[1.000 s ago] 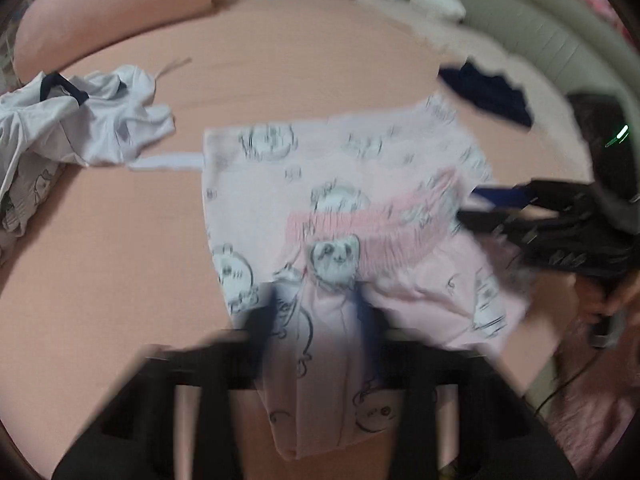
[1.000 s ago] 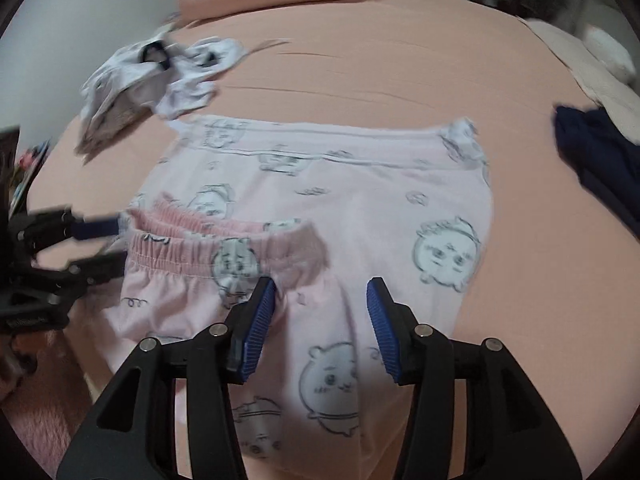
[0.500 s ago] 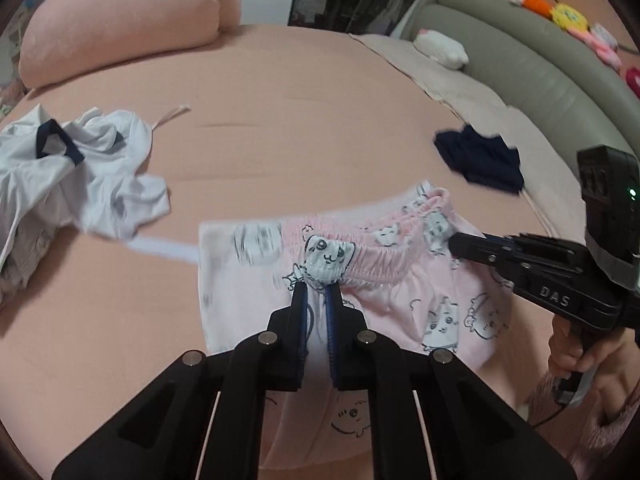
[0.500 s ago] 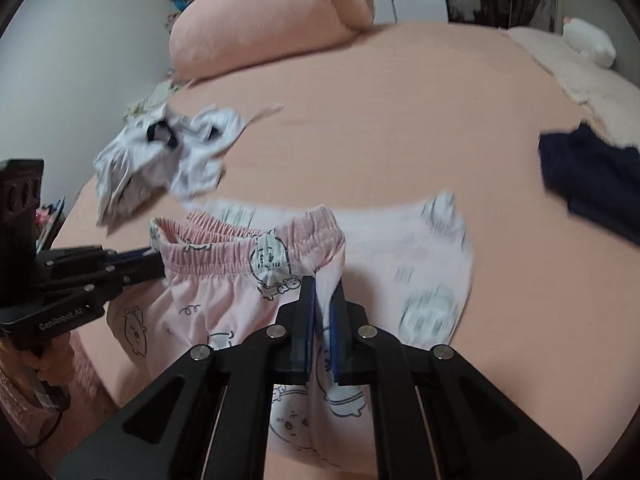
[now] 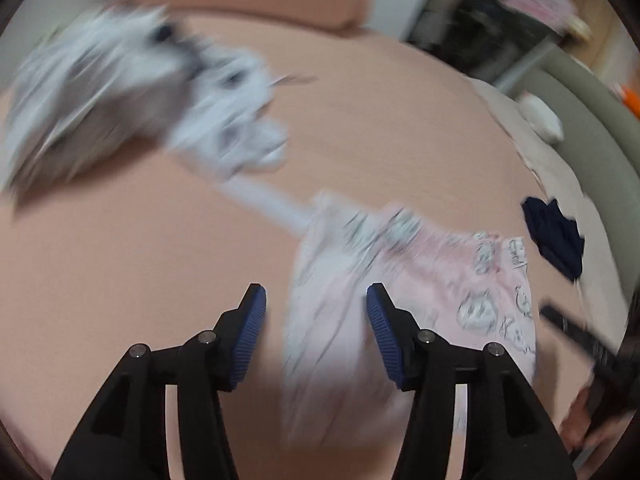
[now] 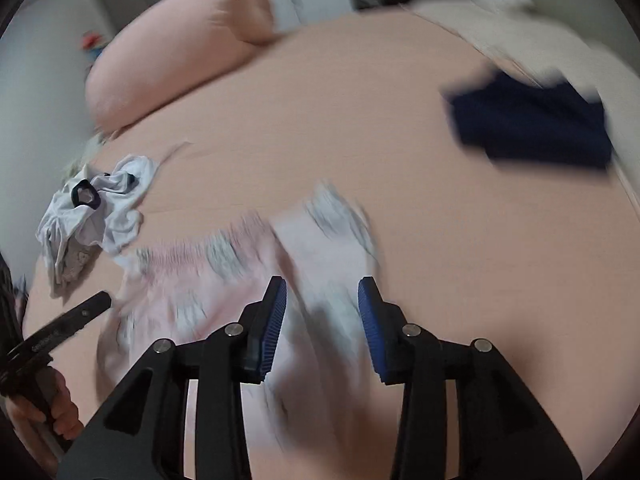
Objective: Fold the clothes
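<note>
Jaws on the left gripper (image 5: 316, 312) and right gripper (image 6: 322, 304) both stood spread, grasping nothing. The pale pink cartoon-print cotton shorts (image 5: 420, 280) lay doubled over on the peach bed sheet (image 5: 120, 280), elastic waistband at the far edge, blurred. Judged mid-fold: the layers would want smoothing flat, edges aligned, before any further crease.

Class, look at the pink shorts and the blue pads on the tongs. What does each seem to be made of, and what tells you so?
Pink shorts: soft printed fabric, probably cotton knit; it lies limp with a gathered waistband. Blue pads: likely rubber or plastic, matte, with fine ribs.
</note>
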The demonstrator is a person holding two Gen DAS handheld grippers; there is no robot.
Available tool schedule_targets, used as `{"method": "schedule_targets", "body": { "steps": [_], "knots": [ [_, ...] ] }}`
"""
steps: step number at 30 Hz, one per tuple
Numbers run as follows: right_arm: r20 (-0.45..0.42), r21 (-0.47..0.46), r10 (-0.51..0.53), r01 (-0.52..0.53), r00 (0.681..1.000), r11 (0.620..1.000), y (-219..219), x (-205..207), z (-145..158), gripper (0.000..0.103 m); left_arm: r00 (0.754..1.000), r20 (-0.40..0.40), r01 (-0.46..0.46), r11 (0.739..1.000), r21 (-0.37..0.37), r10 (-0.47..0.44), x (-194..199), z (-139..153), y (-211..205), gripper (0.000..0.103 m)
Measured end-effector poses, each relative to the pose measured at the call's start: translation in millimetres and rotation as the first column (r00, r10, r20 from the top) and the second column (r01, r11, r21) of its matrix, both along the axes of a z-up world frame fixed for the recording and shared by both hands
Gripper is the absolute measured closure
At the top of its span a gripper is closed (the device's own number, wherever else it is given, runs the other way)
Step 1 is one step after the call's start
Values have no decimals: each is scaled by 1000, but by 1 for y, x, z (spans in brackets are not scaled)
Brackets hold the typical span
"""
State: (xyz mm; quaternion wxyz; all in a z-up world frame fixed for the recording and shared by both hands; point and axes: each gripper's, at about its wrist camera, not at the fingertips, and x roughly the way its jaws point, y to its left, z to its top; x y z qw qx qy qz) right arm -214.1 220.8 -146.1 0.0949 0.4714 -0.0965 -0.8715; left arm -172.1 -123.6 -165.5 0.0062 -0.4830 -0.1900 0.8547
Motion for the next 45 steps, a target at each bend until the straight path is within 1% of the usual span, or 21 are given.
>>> {"method": "schedule_targets", "body": {
  "steps": [3, 6, 8, 10, 11, 12, 13, 14, 17, 19, 23, 27, 28, 29, 30, 34, 37, 39, 41, 44, 45],
  "knots": [
    [48, -9, 26, -26, 999, 1000, -1, 17, -9, 64, 999, 33, 29, 996, 81, -31, 25, -11, 2, 48],
    [95, -19, 52, -51, 994, 999, -1, 35, -18, 64, 996, 54, 67, 994, 81, -72, 33, -18, 8, 48],
    [125, -26, 76, -74, 989, 997, -2, 44, -25, 64, 994, 56, 95, 995, 26, -96, 33, -21, 16, 50],
    [136, -32, 94, -91, 986, 995, -5, 40, -34, 65, 994, 46, 97, 995, -22, -96, 31, -19, 23, 65],
    [132, -37, 98, -94, 986, 995, -5, 41, -32, 76, 994, 37, 98, 995, -6, -98, 31, -17, 23, 85],
    [128, -42, 101, -97, 987, 994, -5, 41, -30, 88, 994, 27, 102, 994, 37, -103, 31, -14, 22, 90],
    [123, -47, 105, -100, 987, 994, -5, 41, -28, 94, 994, 16, 106, 993, 54, -107, 32, -10, 21, 90],
    [119, -52, 108, -103, 987, 993, -5, 42, -25, 96, 994, 5, 110, 992, 54, -111, 34, -6, 20, 90],
    [104, -64, 119, -112, 987, 992, -4, 45, -17, 97, 986, -18, 167, 984, 60, -166, 42, 9, 21, 91],
    [91, -63, 125, -120, 988, 991, 1, 58, -6, 97, 973, -8, 231, 970, 76, -231, 46, 14, 25, 90],
    [80, -60, 132, -127, 988, 990, 13, 93, 5, 97, 958, -7, 287, 957, 46, -287, 69, 22, 29, 90],
    [132, 14, 96, -99, 987, 995, 37, 130, -17, 99, 958, 71, 279, 960, -10, -277, 80, 0, 33, 90],
    [156, 52, 74, -83, 985, 995, 43, 135, -27, 103, 960, 96, 263, 965, -5, -261, 80, -7, 29, 90],
    [168, 65, 60, -71, 984, 995, 49, 139, -32, 103, 962, 104, 253, 968, 8, -252, 80, -9, 26, 89],
    [157, 47, 55, -64, 986, 997, 53, 140, -29, 103, 964, 101, 245, 969, 28, -247, 79, -8, 23, 86],
    [74, -14, 35, -34, 997, 999, 60, 142, -5, 98, 971, 24, 239, 970, -29, -239, 84, 16, 22, 80],
    [78, -148, 54, -42, 996, 988, 56, 143, -3, 93, 984, 30, 178, 984, 5, -178, 85, 16, 6, 79],
    [75, -140, 83, -72, 994, 988, 46, 145, -5, 84, 985, 49, 163, 983, 85, -168, 86, 8, -3, 79],
    [93, -92, 115, -106, 989, 990, 34, 146, -13, 73, 980, 77, 171, 977, 128, -182, 95, -4, -4, 79],
    [135, -39, 123, -118, 983, 992, 24, 145, -30, 71, 976, 113, 167, 972, 164, -187, 98, -15, 0, 69],
    [131, -39, 120, -116, 984, 993, 24, 145, -31, 71, 975, 114, 171, 970, 172, -192, 99, -16, 1, 68]
  ]
}}
